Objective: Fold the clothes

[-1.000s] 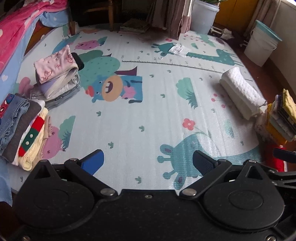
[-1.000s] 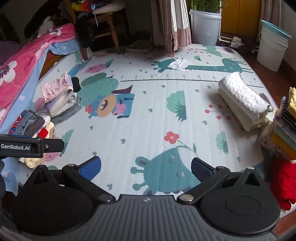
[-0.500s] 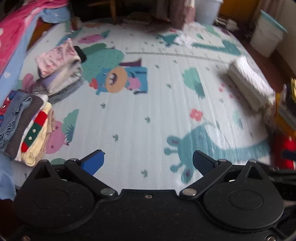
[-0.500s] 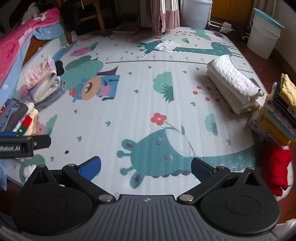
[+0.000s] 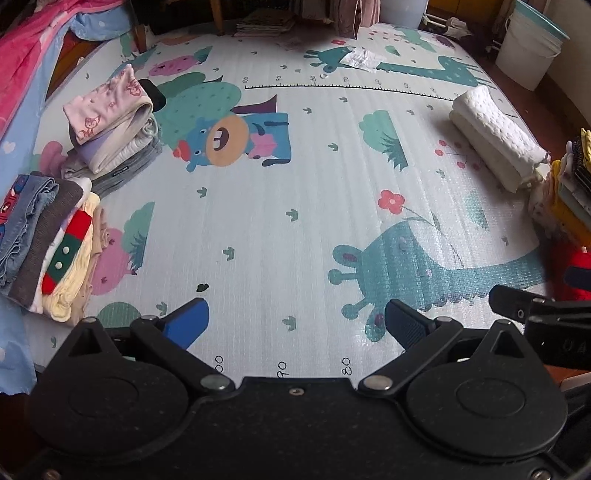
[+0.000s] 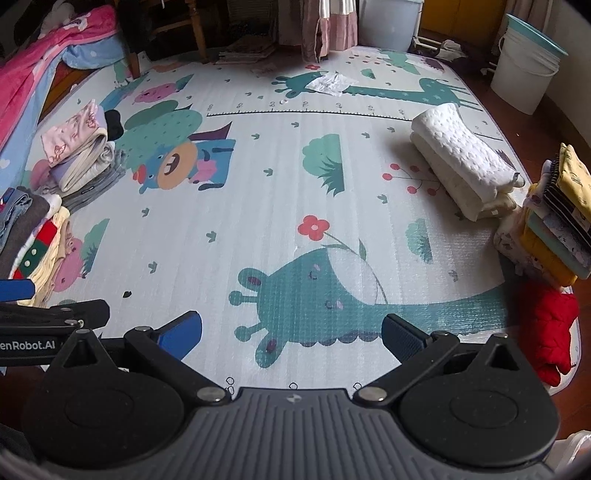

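My left gripper (image 5: 295,321) is open and empty above the near edge of the cartoon play mat (image 5: 280,192). My right gripper (image 6: 291,330) is open and empty beside it, over the teal giraffe print. Folded clothes lie in two piles at the mat's left: a pink-topped pile (image 5: 110,125) and a denim, brown and yellow pile (image 5: 44,240). A folded white blanket (image 6: 465,158) lies at the right. A stack of folded clothes (image 6: 557,221) stands at the far right, with a red garment (image 6: 550,325) crumpled below it.
A white bucket (image 6: 524,62) stands at the back right beyond the mat. A pink blanket (image 6: 33,62) hangs at the left. A chair and curtain (image 6: 328,26) stand behind the mat. A crumpled white paper (image 6: 330,83) lies at the mat's far edge.
Both grippers have drifted a little, so each view of the mat shifted slightly. Both stay open and empty. No clothes have moved.
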